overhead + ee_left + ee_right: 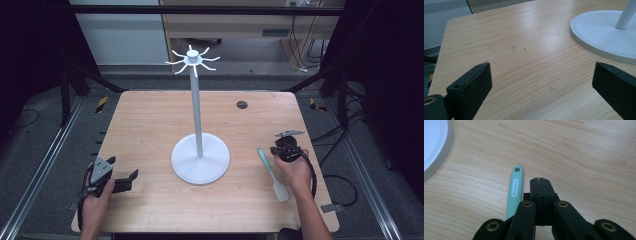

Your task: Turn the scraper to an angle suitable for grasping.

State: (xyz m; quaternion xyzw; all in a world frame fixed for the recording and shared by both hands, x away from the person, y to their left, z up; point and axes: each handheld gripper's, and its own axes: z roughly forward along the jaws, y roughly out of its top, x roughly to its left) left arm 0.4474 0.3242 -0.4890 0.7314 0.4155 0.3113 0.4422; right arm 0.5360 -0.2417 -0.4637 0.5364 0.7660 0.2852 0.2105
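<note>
the right gripper (540,180) is hovering with its jaws pressed together on nothing, just beside the green handle of the spatula (515,188) lying flat on the tabletop (150,130). the left gripper (541,82) is waiting near the tabletop's near left corner, jaws spread wide and empty, close to the white hook stand (200,159). shut jaws coming down beside the handle would likely just nudge or spin it. the handle's white label is carrying a short word, perhaps "bnuyeo", too small to trust.
</note>
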